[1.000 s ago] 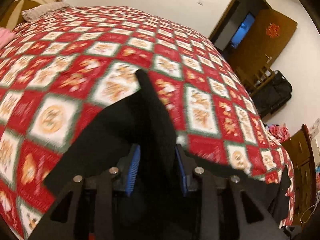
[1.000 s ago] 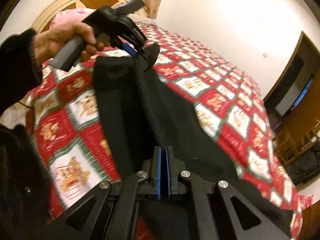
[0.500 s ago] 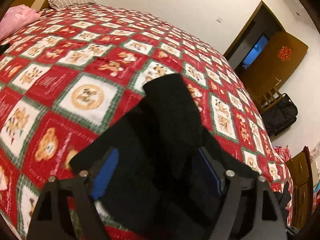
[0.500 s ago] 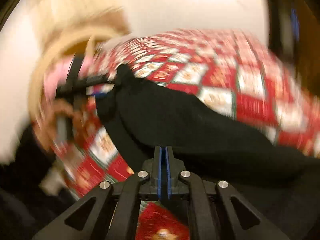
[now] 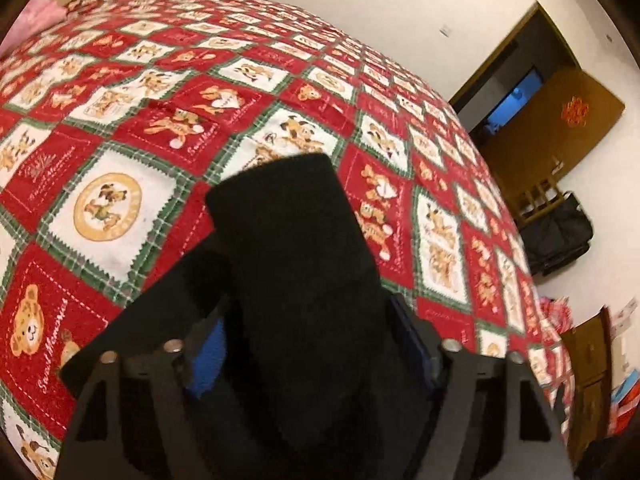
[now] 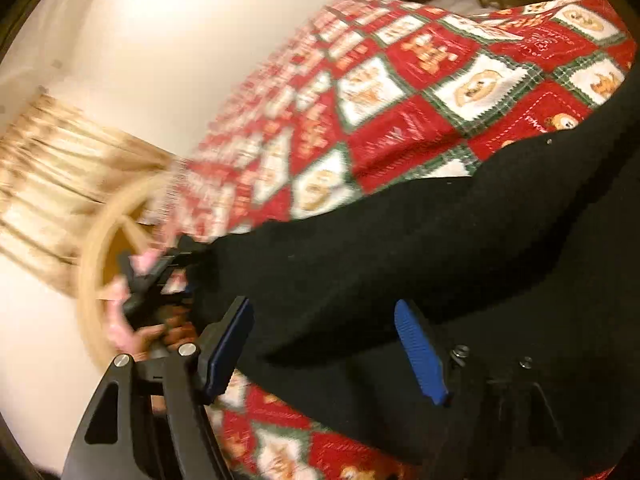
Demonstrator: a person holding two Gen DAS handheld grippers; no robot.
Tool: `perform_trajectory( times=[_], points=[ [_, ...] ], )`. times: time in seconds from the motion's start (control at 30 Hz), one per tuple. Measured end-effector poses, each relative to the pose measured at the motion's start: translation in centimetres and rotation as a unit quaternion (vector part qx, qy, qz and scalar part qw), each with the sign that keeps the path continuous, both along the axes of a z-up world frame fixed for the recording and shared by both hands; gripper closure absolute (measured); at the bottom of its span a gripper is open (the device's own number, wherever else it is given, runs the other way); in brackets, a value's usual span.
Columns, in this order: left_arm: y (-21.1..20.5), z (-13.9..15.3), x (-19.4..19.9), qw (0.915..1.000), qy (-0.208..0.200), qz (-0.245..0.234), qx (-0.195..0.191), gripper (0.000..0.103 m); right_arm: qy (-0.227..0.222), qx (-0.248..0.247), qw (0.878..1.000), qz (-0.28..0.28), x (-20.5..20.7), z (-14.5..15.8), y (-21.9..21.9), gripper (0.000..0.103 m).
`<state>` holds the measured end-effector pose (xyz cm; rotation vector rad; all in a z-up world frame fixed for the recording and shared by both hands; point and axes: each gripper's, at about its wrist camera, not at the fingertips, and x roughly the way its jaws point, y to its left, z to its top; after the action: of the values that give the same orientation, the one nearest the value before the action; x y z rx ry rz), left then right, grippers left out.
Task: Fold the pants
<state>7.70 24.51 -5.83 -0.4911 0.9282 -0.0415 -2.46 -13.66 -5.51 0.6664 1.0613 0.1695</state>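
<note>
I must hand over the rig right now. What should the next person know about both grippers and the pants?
Left gripper: jaws closing, a fold of the black pants stands between them; grip unclear.
Right gripper: jaws opening, pads apart, pants cloth lies between them, not pinched.
Pants lie on the red patterned bedspread, partly doubled over.
Left to do: lay the fold flat, smooth it, finish folding.

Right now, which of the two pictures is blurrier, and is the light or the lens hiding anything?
Right wrist view: heavy motion smear on the curtain and headboard; the far tool is blurred. Left wrist view: mostly sharp, the quilt print readable. Both views: fisheye bends the bed edges; warm dim light leaves the black pants without visible folds, so the cloth between the near tool fingers is hard to read.
</note>
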Motion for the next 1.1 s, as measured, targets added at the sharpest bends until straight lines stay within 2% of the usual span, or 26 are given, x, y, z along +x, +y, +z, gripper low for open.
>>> perform_trajectory(
  times=[0.07,0.1,0.13,0.17,0.2,0.27,0.4,0.53,0.63,0.67,0.7,0.73,0.77,0.8,0.9,0.93,0.97,1.0,1.03,1.1],
  points=[
    [-0.1,0.1,-0.3,0.9999,-0.006,-0.006,-0.007,0.05,0.03,-0.016,0.999,-0.009,0.9,-0.9,0.5,0.029],
    [0.1,0.1,-0.4,0.9996,-0.009,-0.012,-0.025,0.055,0.032,-0.024,0.999,-0.015,1.1,-1.1,0.7,0.032],
    [0.2,0.0,-0.3,0.999,-0.007,-0.016,-0.041,0.065,0.027,-0.034,0.999,-0.02,1.2,-1.0,0.8,0.04],
    [0.4,-0.1,-0.3,0.9983,-0.007,-0.016,-0.056,0.074,0.019,-0.047,0.999,-0.02,1.3,-1.0,0.9,0.075],
    [0.5,-0.1,-0.4,0.9976,-0.009,-0.016,-0.067,0.077,0.017,-0.039,0.999,-0.014,1.3,-1.2,0.9,0.102],
    [0.4,0.1,-0.6,0.9971,-0.013,-0.02,-0.072,0.088,0.019,-0.021,1.0,-0.013,1.1,-1.8,0.3,0.103],
    [0.5,1.4,-1.9,0.9967,-0.033,-0.014,-0.073,0.091,-0.015,-0.032,0.999,-0.013,-0.4,-0.7,-0.4,0.103],
    [1.6,2.8,-4.1,0.9963,-0.051,0.0,-0.069,0.091,-0.08,-0.07,0.994,0.022,-2.7,2.3,-0.1,0.102],
    [2.4,3.1,-5.4,0.9967,-0.058,0.014,-0.055,0.091,-0.09,-0.031,0.995,0.026,-3.5,2.7,-0.8,0.102],
    [2.6,2.9,-5.5,0.9969,-0.058,0.017,-0.052,0.091,-0.082,-0.005,0.996,0.023,-3.5,2.4,-1.0,0.099],
    [2.7,2.5,-5.5,0.9972,-0.054,0.021,-0.048,0.091,-0.072,0.005,0.997,0.02,-3.4,2.2,-1.2,0.083],
    [2.8,2.1,-5.4,0.9975,-0.048,0.024,-0.047,0.091,-0.066,0.006,0.998,0.02,-3.5,2.1,-1.1,0.066],
    [2.8,1.6,-5.3,0.9976,-0.041,0.025,-0.049,0.091,-0.066,0.006,0.998,0.017,-3.4,2.0,-0.6,0.031],
    [2.8,1.2,-5.3,0.9976,-0.036,0.026,-0.053,0.091,-0.074,0.009,0.997,0.012,-3.4,2.0,-0.4,0.02],
    [2.6,0.6,-5.2,0.998,-0.033,0.028,-0.046,0.091,-0.065,0.014,0.998,0.01,-3.0,1.9,0.2,0.02],
    [2.6,0.5,-5.2,0.9983,-0.033,0.03,-0.039,0.091,-0.054,-0.001,0.999,0.006,-2.6,1.9,0.5,0.02],
    [2.6,0.4,-5.1,0.9984,-0.032,0.03,-0.035,0.091,-0.05,-0.053,0.997,0.01,-2.4,2.6,1.2,0.02],
    [2.6,0.2,-5.0,0.9985,-0.03,0.031,-0.033,0.091,-0.069,-0.093,0.993,0.029,-2.2,3.3,2.0,0.02],
    [2.6,0.1,-5.0,0.9985,-0.028,0.031,-0.035,0.091,-0.097,-0.134,0.984,0.061,-2.0,4.2,3.1,0.02],
    [2.8,-0.1,-5.1,0.9984,-0.027,0.03,-0.039,0.091,-0.131,-0.216,0.954,0.161,-1.2,5.1,5.5,0.02]
  ],
)
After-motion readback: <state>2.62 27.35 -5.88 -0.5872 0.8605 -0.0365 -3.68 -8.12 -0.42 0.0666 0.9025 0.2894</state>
